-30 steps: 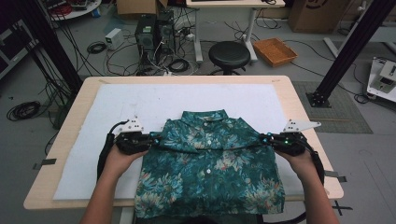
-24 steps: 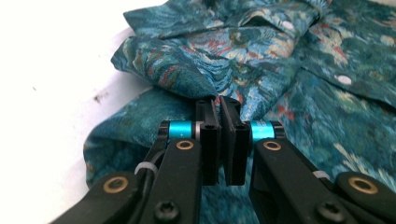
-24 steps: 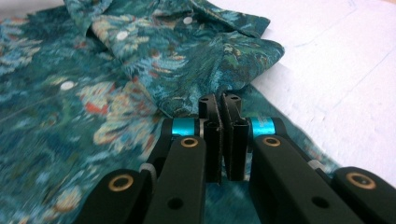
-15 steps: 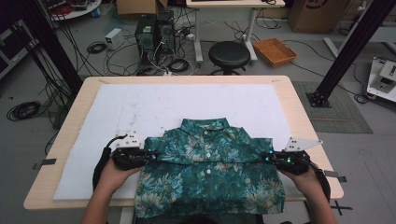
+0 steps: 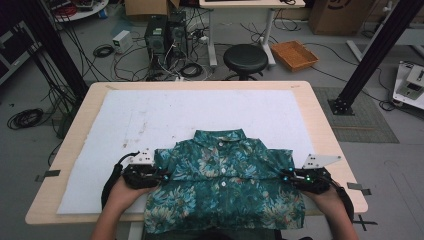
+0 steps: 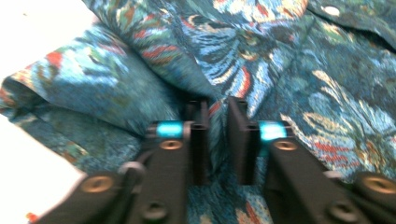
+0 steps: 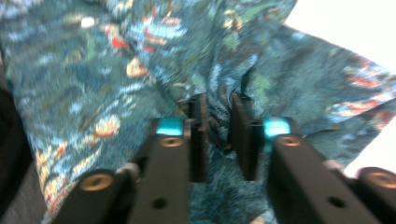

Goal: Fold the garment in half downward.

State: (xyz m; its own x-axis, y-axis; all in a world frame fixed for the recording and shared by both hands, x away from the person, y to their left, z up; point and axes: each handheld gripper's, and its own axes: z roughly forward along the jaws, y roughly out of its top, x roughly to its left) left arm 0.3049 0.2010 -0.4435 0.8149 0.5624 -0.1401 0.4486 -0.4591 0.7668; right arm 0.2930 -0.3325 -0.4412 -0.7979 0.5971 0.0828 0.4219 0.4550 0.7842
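Observation:
A teal floral button-up shirt (image 5: pixel 225 187) lies front-up on the white mat (image 5: pixel 200 115), collar pointing away from the person, its hem hanging over the table's near edge. My left gripper (image 5: pixel 161 176) grips the shirt's left side near the sleeve. In the left gripper view, a fold of the shirt (image 6: pixel 303 70) is pinched in the left gripper (image 6: pixel 218 105), which is shut on it. My right gripper (image 5: pixel 286 176) holds the shirt's right side. The right gripper view shows the right gripper (image 7: pixel 218 100) shut on bunched cloth of the shirt (image 7: pixel 93 70).
The wooden table (image 5: pixel 322 125) carries the mat, bare across its far half. Beyond the table stand a black stool (image 5: pixel 245 57), computer towers (image 5: pixel 162 32) with floor cables, and an orange basket (image 5: pixel 295 54). A black frame post (image 5: pixel 370 55) rises at the right.
Both grippers have drawn the shirt toward the person. Its collar has slid nearer and more of the hem hangs over the near edge.

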